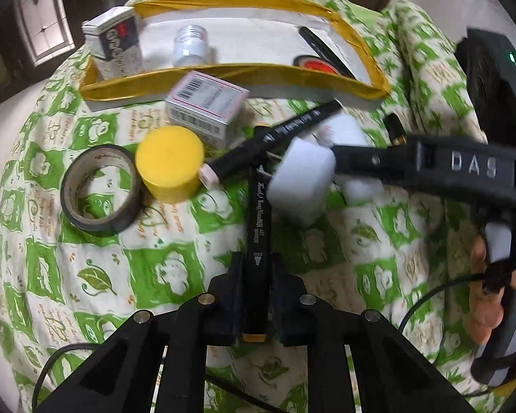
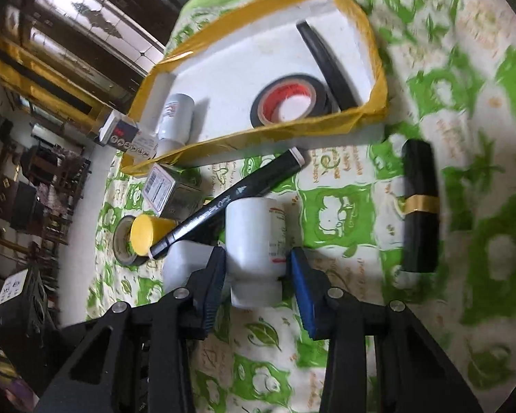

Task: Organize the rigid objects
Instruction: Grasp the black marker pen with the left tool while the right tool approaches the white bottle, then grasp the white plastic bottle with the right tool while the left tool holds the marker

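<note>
My left gripper (image 1: pixel 258 261) is shut on the lower end of a black art marker (image 1: pixel 256 206) that points away over the green patterned sheet. A second black marker (image 1: pixel 275 137) lies across its far end. My right gripper (image 2: pixel 258 258) reaches in from the right and is shut on a white bottle (image 2: pixel 254 220) lying on the sheet, with a blue pad against each side. In the left wrist view one of its fingers (image 1: pixel 361 160) crosses that bottle (image 1: pixel 347 130). Beyond them stands a white tray with a yellow taped rim (image 1: pixel 223 72).
A white plug adapter (image 1: pixel 299 179), a yellow cap (image 1: pixel 168 161), a dark tape roll (image 1: pixel 99 189) and a barcoded box (image 1: pixel 206 106) lie before the tray. Inside it are a bottle (image 1: pixel 191 46) and a red-cored tape roll (image 2: pixel 285 99). A black lipstick (image 2: pixel 419 206) lies to the right.
</note>
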`<state>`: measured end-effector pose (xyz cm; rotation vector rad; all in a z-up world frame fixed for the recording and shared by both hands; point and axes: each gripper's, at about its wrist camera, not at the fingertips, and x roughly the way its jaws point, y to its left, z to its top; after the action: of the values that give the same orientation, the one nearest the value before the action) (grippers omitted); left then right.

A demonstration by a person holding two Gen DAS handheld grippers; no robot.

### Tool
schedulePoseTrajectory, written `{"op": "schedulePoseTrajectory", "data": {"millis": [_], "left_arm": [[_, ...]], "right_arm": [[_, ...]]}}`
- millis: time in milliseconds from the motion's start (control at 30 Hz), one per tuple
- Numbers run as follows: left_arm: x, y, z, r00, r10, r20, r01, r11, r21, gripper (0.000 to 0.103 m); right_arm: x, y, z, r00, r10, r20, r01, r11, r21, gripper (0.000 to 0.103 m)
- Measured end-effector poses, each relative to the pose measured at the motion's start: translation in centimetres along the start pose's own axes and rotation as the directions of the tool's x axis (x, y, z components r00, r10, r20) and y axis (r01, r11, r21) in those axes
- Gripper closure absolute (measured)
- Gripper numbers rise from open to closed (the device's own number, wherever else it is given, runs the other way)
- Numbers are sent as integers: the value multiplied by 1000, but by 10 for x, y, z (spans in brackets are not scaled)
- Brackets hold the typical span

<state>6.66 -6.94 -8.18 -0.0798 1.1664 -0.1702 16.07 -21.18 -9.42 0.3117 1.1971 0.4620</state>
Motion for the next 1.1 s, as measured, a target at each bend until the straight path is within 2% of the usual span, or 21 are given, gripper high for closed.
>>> {"op": "schedulePoseTrajectory", "data": {"millis": [167, 267, 400, 533, 767, 933, 1100], "left_arm": [[9, -2, 17, 999, 40, 12, -40, 999, 15, 87], [15, -6, 29, 998, 57, 20, -57, 998, 13, 87], [18, -9, 26, 997, 65, 39, -66, 998, 23, 88], [9, -6, 12, 999, 42, 35, -42, 999, 16, 89], [-6, 1, -4, 997, -44, 57, 47, 997, -55, 89], [0, 7, -11, 999, -42, 21, 43, 997, -67, 89], [4, 1, -10, 999, -28, 24, 29, 998, -53, 89]], "right_arm": [[-4, 7, -2, 999, -38, 15, 38, 999, -33, 68], [-6, 7, -8, 997, -72, -6, 72, 997, -25, 68], [-9, 2, -17, 995, -92, -30, 91, 995, -29, 68], [-6, -1, -18, 996, -84, -42, 83, 996, -27, 68], [0, 3, -19, 994, -94, -50, 91, 995, -44, 68], [-6, 1, -28, 994, -86, -67, 84, 996, -34, 68], [-2, 3, -29, 992, -109, -67, 105, 993, -57, 68]]}}
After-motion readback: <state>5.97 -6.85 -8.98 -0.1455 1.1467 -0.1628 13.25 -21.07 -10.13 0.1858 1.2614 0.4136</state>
